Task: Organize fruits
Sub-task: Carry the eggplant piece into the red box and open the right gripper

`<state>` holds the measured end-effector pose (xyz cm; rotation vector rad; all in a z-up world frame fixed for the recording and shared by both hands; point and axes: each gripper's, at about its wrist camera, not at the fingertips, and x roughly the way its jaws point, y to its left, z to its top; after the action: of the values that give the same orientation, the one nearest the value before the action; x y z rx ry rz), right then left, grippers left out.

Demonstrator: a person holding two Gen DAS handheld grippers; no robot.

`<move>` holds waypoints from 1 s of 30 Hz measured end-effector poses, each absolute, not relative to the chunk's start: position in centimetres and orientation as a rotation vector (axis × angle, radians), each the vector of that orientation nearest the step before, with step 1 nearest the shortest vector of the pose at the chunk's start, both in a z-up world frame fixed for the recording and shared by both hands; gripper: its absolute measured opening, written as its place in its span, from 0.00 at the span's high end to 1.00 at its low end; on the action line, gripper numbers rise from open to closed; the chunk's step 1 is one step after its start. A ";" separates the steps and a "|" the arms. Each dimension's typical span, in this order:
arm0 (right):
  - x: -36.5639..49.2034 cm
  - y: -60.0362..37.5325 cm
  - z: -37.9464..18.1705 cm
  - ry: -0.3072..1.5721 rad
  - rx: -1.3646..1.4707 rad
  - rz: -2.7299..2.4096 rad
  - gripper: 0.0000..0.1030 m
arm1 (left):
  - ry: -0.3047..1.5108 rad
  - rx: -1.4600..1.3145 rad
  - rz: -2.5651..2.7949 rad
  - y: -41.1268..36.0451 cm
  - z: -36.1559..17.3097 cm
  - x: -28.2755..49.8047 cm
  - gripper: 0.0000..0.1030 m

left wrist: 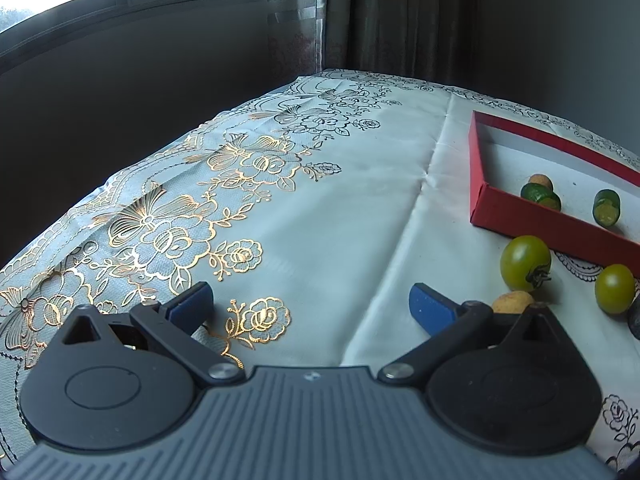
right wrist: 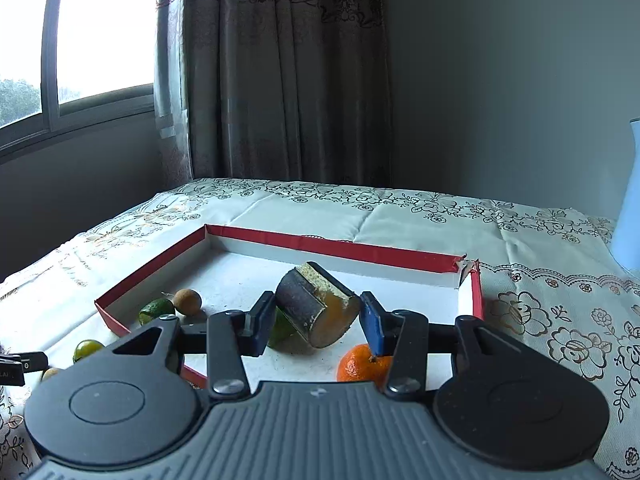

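Note:
My right gripper (right wrist: pixel 317 312) is shut on a dark-skinned fruit chunk (right wrist: pixel 308 304) with an orange cut face, held tilted over the red-rimmed tray (right wrist: pixel 332 248). Below it in the tray lie a tangerine (right wrist: pixel 360 362), a green piece (right wrist: pixel 280 330), a lime (right wrist: pixel 157 309) and a brown longan (right wrist: pixel 187 301). My left gripper (left wrist: pixel 310 300) stands open over the flowered tablecloth (left wrist: pixel 280 208), nothing between its blue pads. To its right, outside the tray (left wrist: pixel 540 220), sit a large green tomato (left wrist: pixel 525 263), a smaller one (left wrist: pixel 614 288) and a tan longan (left wrist: pixel 512 304).
Cut green fruits (left wrist: pixel 607 207) and a brown ball (left wrist: pixel 540 180) lie in the tray's near corner. A dark fruit (left wrist: pixel 636 320) shows at the right edge. A pale blue object (right wrist: pixel 628 208) stands at the table's far right. Curtains and a window back the table.

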<state>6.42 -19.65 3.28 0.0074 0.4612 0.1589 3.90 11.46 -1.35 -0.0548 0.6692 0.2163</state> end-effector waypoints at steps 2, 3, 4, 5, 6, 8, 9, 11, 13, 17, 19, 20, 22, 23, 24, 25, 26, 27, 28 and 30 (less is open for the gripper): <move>7.1 -19.4 2.8 0.480 0.002 0.154 0.57 | 0.670 -0.056 0.215 11.5 -1.3 3.9 0.00; 7.3 -19.3 2.6 0.487 0.000 0.154 0.57 | 0.670 -0.055 0.215 11.5 -1.3 3.9 0.00; 7.5 -19.1 2.3 0.494 -0.004 0.152 0.57 | 0.670 -0.056 0.214 11.5 -1.3 3.9 0.00; 7.6 -19.0 2.1 0.500 -0.007 0.150 0.57 | 0.670 -0.056 0.215 11.5 -1.3 3.9 0.00; 7.8 -19.0 1.8 0.509 -0.010 0.150 0.57 | 0.670 -0.056 0.215 11.5 -1.3 3.9 0.00; 8.0 -18.9 1.5 0.517 -0.013 0.146 0.57 | 0.670 -0.056 0.215 11.5 -1.3 3.9 0.00; 8.0 -19.0 1.4 0.517 -0.015 0.142 0.57 | 0.670 -0.056 0.215 11.5 -1.3 3.9 0.00; 8.1 -19.1 1.2 0.521 -0.015 0.137 0.56 | 0.670 -0.056 0.215 11.5 -1.3 3.9 0.00; 8.1 -19.1 1.1 0.515 -0.017 0.132 0.56 | 0.670 -0.056 0.215 11.5 -1.3 3.9 0.00; 8.2 -19.0 1.0 0.511 -0.021 0.132 0.51 | 0.670 -0.056 0.214 11.5 -1.3 3.9 0.00; 8.0 -19.1 1.1 0.506 -0.020 0.123 0.43 | 0.670 -0.056 0.214 11.5 -1.3 3.9 0.00; 7.8 -19.3 1.2 0.496 -0.010 0.121 0.42 | 0.670 -0.056 0.214 11.5 -1.3 3.9 0.00; 7.4 -19.7 1.7 0.482 0.011 0.122 0.42 | 0.670 -0.056 0.214 11.5 -1.3 3.9 0.00; 7.1 -19.9 1.9 0.477 0.018 0.123 0.42 | 0.670 -0.056 0.214 11.5 -1.3 3.9 0.00; 6.7 -20.1 2.1 0.470 0.025 0.125 0.42 | 0.670 -0.056 0.214 11.5 -1.3 3.9 0.00; 6.2 -20.3 2.3 0.466 0.030 0.126 0.42 | 0.670 -0.056 0.214 11.5 -1.3 3.9 0.00; 5.7 -20.5 2.5 0.463 0.035 0.126 0.42 | 0.670 -0.056 0.214 11.5 -1.3 3.9 0.00; 5.0 -20.8 2.6 0.460 0.040 0.125 0.42 | 0.670 -0.056 0.214 11.5 -1.3 3.9 0.00; 4.4 -21.0 2.7 0.459 0.046 0.124 0.42 | 0.670 -0.056 0.214 11.5 -1.3 3.9 0.00; 2.6 -21.9 2.9 0.446 0.065 0.118 0.39 | 0.670 -0.056 0.214 11.5 -1.3 3.9 0.00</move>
<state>2.57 -21.87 2.92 0.0650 0.4460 0.1176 3.92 11.49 -1.28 -0.0560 0.6704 0.2138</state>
